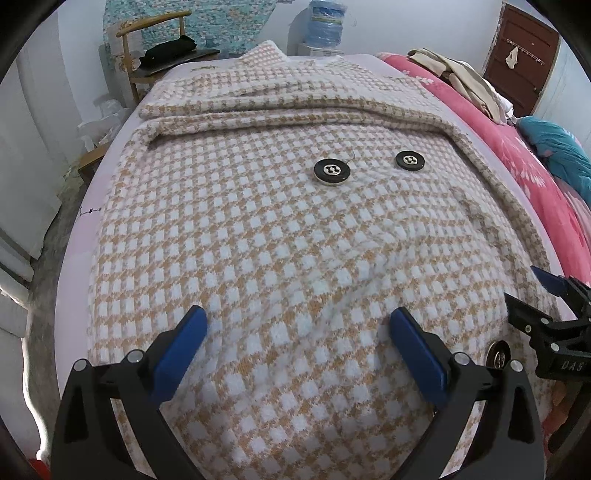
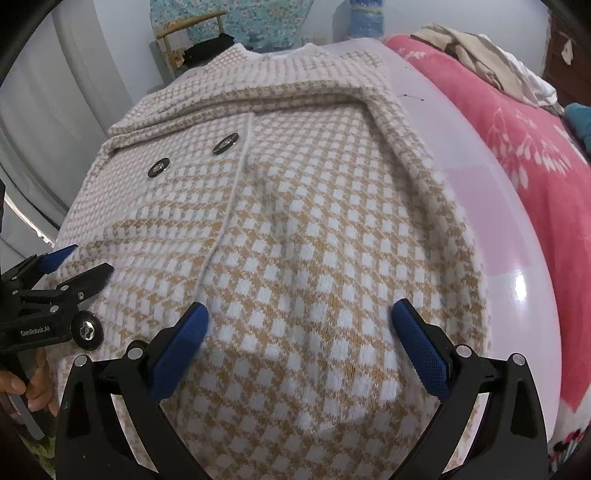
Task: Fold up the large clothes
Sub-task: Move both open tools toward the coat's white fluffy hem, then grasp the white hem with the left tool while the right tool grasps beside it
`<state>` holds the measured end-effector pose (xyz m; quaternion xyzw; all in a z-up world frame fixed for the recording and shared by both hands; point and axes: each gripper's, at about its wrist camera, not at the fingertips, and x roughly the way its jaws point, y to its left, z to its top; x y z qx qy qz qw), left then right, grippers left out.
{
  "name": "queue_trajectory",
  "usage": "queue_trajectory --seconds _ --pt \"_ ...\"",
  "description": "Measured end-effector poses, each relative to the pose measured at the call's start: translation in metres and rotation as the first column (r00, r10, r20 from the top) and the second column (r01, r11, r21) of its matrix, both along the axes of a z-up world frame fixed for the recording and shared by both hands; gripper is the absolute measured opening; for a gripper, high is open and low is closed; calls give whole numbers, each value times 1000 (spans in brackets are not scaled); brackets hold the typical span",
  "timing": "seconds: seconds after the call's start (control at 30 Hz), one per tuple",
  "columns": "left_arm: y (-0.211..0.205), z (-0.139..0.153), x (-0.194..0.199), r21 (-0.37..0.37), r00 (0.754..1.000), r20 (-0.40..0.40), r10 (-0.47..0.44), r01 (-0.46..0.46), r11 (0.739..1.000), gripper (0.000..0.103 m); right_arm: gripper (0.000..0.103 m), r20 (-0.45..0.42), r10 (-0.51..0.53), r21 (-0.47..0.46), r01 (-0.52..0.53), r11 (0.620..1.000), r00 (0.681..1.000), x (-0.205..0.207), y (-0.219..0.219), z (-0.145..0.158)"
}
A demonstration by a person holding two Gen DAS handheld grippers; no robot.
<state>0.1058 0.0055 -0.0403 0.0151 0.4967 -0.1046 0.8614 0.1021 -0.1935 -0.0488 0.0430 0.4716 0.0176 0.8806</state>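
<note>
A tan-and-white checked coat [image 1: 280,229] [image 2: 295,229] lies spread on a pale pink sheet [image 2: 491,206], its sleeves folded across the top. Two black buttons [image 1: 331,170] sit on its front, and a third [image 2: 87,329] lies near the bottom edge. My left gripper [image 1: 298,317] hovers just above the lower part of the coat, open wide, with nothing between its blue pads. My right gripper [image 2: 298,312] hangs open over the coat's right half, also with nothing in it. Each gripper shows at the edge of the other's view: the right gripper [image 1: 532,291] and the left gripper [image 2: 79,262].
A pink floral blanket [image 1: 532,162] runs along the right of the bed with beige clothes [image 1: 454,74] piled on it. A wooden chair [image 1: 155,48] with a dark garment stands beyond the bed's far left corner. A water jug [image 1: 325,26] and brown door [image 1: 524,62] are behind.
</note>
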Motion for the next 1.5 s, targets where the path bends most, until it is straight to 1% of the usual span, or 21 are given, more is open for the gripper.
queue_trajectory --seconds 0.43,0.47,0.53,0.6,0.67,0.77,0.8,0.87,0.97,1.13,1.2,1.3,1.37,1.5 --pt "-1 0 1 9 1000 -2 12 -12 1000 98 95 7 18 1 -18 1000 1000 -5 0 1" --pt "-1 0 0 10 1000 -1 13 -13 1000 98 95 6 23 -4 -23 1000 1000 -6 0 2" --pt "-1 0 0 10 1000 0 14 -14 1000 98 95 -24 30 -3 -30 1000 999 -7 0 8" --pt "-1 0 0 9 1000 -1 13 -13 1000 98 95 4 41 44 -41 998 999 -16 -3 21" --pt "-1 0 0 10 1000 0 13 -13 1000 98 95 47 63 60 -66 996 997 -27 -3 32" --pt "-1 -1 0 10 1000 -1 13 -13 1000 98 95 74 113 0 -114 994 991 -45 5 39" --pt "-1 -1 0 10 1000 -1 13 -13 1000 98 95 74 130 -17 -129 991 989 -50 8 37" --pt "-1 -1 0 9 1000 0 14 -14 1000 98 95 67 148 -12 -148 989 987 -55 10 32" --pt "-1 -1 0 9 1000 1 12 -12 1000 98 95 23 133 -18 -133 991 991 -54 9 17" --pt "-1 2 1 10 1000 -8 12 -12 1000 97 95 0 117 -3 -117 993 993 -50 8 5" --pt "4 10 -1 4 999 18 32 -32 999 97 95 -3 121 -8 -121 993 993 -49 9 5" --pt "17 29 -15 -46 995 93 40 -36 998 97 95 -8 120 2 -120 993 993 -48 10 5" --pt "28 41 -27 -75 992 124 37 -27 997 97 95 -6 118 5 -118 993 993 -50 9 4" --pt "55 55 -54 -108 989 141 41 -26 994 97 95 10 115 4 -115 993 993 -49 6 1"
